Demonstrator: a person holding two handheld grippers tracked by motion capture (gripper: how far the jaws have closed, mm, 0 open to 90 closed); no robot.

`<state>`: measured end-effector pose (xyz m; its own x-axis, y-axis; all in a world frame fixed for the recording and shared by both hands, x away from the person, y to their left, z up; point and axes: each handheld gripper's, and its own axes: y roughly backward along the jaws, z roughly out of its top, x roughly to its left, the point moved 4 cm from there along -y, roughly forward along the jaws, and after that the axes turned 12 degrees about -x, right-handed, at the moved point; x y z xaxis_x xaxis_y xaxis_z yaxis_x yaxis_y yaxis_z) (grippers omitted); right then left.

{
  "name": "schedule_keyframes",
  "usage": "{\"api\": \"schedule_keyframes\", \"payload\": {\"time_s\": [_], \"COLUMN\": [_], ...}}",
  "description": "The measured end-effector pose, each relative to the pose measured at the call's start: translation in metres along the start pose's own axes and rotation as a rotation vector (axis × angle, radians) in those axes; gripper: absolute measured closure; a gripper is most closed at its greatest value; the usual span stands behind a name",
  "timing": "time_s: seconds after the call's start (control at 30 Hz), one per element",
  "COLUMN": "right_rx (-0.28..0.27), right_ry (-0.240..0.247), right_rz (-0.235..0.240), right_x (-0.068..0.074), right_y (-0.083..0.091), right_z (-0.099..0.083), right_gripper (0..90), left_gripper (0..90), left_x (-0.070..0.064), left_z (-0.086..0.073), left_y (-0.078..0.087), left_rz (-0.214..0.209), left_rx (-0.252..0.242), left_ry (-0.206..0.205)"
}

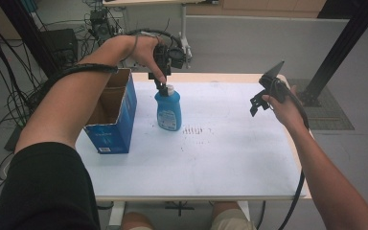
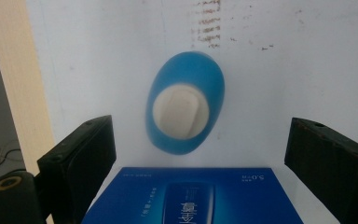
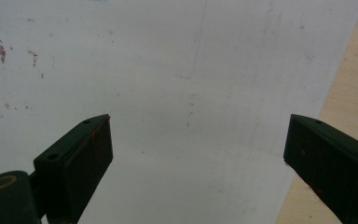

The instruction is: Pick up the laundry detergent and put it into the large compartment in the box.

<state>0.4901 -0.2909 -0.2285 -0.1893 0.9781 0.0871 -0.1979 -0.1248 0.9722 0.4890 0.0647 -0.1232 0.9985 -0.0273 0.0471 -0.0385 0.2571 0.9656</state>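
Left gripper poised above the upright bottle

The blue bottle (image 1: 168, 111) is stood upright near the tabletop's far-left corner, just beside the open blue box (image 1: 111, 115). The left gripper (image 1: 162, 84) is held directly over its white cap (image 2: 181, 113), jaws spread wide, so a straight descent is called for. The right gripper (image 1: 261, 102), also wide, is held well apart.

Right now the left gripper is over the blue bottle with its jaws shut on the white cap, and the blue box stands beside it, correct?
Not quite. The left gripper is over the blue bottle, but its jaws stand wide open, clear of the white cap, as the left gripper view shows. The blue box does stand beside it.
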Motion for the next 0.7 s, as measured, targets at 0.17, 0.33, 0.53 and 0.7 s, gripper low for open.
{"api": "schedule_keyframes", "payload": {"time_s": [0.17,0.33,0.53,0.7], "right_rx": [-0.003,0.003,0.006,0.009], "right_ry": [0.0,0.001,0.004,-0.002], "right_rz": [-0.001,-0.001,-0.001,-0.003], "right_x": [0.0,0.001,0.001,-0.001], "right_y": [-0.001,-0.002,-0.003,-0.003], "right_z": [0.0,0.001,0.002,0.003], "right_gripper": [8.0,8.0,8.0,8.0], "left_gripper": [8.7,7.8,6.7,4.8], "left_x": [0.003,0.003,0.007,0.008], "left_z": [-0.001,0.0,-0.001,0.0], "left_y": [-0.006,-0.012,-0.02,-0.026], "left_rz": [-0.007,-0.011,-0.02,-0.027], "left_rx": [-0.001,0.002,0.008,0.011], "left_ry": [-0.001,-0.004,0.002,0.003]}}
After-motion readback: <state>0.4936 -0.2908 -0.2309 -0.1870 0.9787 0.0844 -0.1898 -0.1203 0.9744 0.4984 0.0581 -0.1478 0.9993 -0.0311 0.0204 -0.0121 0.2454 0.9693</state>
